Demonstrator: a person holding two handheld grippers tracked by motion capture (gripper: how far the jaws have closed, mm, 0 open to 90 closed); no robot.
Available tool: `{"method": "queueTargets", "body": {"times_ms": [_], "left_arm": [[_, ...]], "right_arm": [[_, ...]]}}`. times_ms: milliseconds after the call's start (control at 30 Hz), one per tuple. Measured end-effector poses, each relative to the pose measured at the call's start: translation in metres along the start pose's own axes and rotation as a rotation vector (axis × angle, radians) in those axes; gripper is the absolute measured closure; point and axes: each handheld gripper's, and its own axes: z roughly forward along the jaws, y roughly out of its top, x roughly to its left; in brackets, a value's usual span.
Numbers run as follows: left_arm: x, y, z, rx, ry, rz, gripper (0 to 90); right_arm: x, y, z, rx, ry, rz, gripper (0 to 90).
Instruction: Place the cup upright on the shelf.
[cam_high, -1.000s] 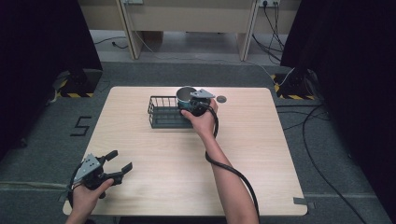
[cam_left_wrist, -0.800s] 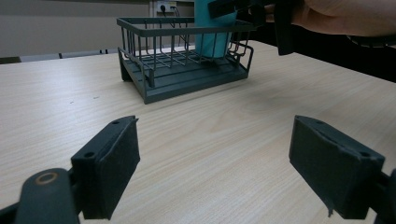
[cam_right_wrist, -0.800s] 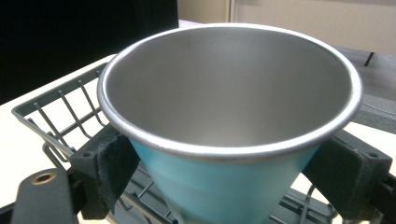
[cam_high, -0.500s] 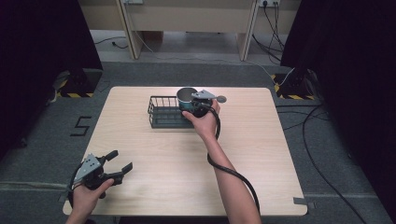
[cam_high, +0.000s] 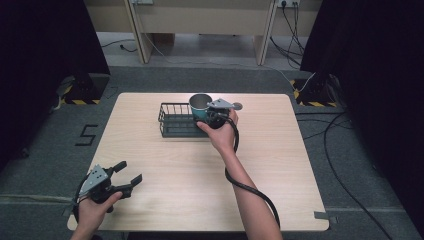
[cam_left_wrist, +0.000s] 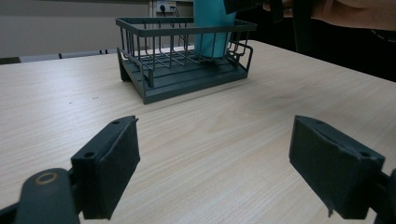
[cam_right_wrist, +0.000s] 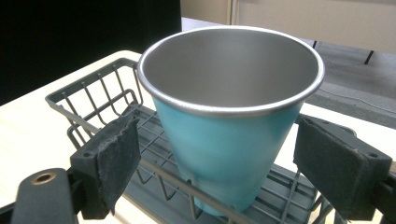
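Right gripper view: my right gripper (cam_right_wrist: 217, 172) jaws wide, flanking cup (cam_right_wrist: 224, 140) in basket (cam_right_wrist: 88, 100); careless retreat could tip it. Left gripper (cam_left_wrist: 215, 177) open, idle.

Black two-jaw tongs (cam_high: 121, 176), grey three-cornered top plates, trailing black cables

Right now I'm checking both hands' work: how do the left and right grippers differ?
The left gripper rests at the table's near left corner, away from the rack; the right gripper is at the rack. The left's jaws frame bare tabletop; the right's jaws stand either side of the cup, apart from its walls. Both are open.
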Motion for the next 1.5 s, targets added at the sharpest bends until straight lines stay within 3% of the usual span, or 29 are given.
{"method": "queueTargets", "body": {"times_ms": [1100,1500], "left_arm": [[0.000,0.000,0.000,0.002,0.005,-0.004,15.4],[0.000,-0.001,0.000,0.008,0.007,0.002,15.7]], "right_arm": [[-0.002,-0.011,-0.049,-0.032,0.018,-0.020,15.4],[-0.011,-0.031,-0.078,-0.020,0.019,-0.014,15.5]]}}
